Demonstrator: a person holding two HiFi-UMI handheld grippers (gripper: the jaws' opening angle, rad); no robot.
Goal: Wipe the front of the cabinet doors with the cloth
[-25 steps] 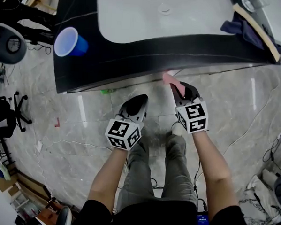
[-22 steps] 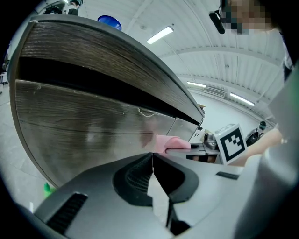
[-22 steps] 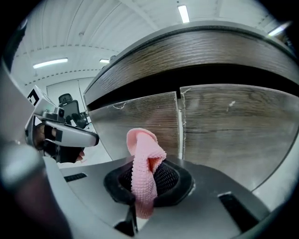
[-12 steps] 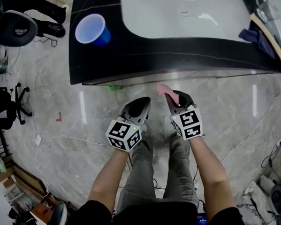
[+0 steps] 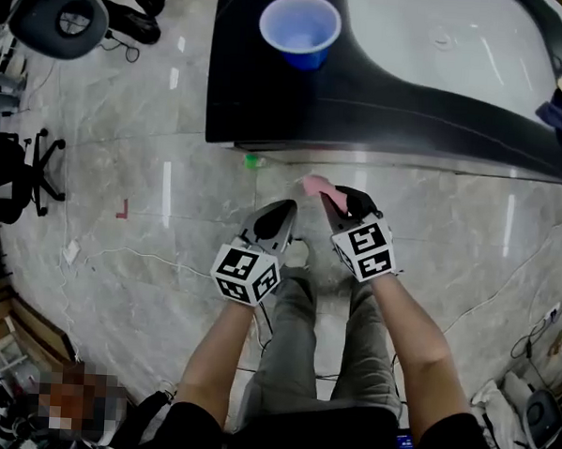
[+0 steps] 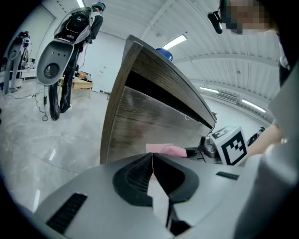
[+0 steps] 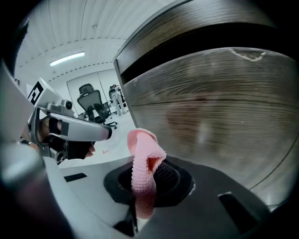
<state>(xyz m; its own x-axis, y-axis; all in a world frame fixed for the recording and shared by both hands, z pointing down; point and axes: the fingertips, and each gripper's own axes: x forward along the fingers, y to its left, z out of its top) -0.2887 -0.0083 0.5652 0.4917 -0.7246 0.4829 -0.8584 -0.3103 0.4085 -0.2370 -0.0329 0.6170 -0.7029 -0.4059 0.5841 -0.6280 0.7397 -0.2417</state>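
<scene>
A pink cloth [image 7: 144,170] is pinched in my right gripper [image 7: 140,196], which is shut on it; the cloth [image 5: 316,187] sticks out toward the cabinet in the head view. The wood-grain cabinet doors [image 7: 219,116] fill the right gripper view, close ahead and apart from the cloth. My left gripper [image 5: 273,224] hangs beside the right gripper [image 5: 343,205], shut with nothing between its jaws [image 6: 152,161]. The left gripper view shows the cabinet's left corner [image 6: 140,126] and the cloth [image 6: 164,149] beyond the jaws.
A blue cup [image 5: 300,28] stands on the black countertop [image 5: 269,87] above the doors, beside a white basin [image 5: 441,40]. A dark cloth [image 5: 561,116] lies at the counter's right end. Office chairs [image 5: 21,172] stand at the left on the marble floor [image 5: 150,212].
The head view has swung left and the counter has slid right and up in the picture. Both grippers have kept their places side by side, the cloth still in the right one.
</scene>
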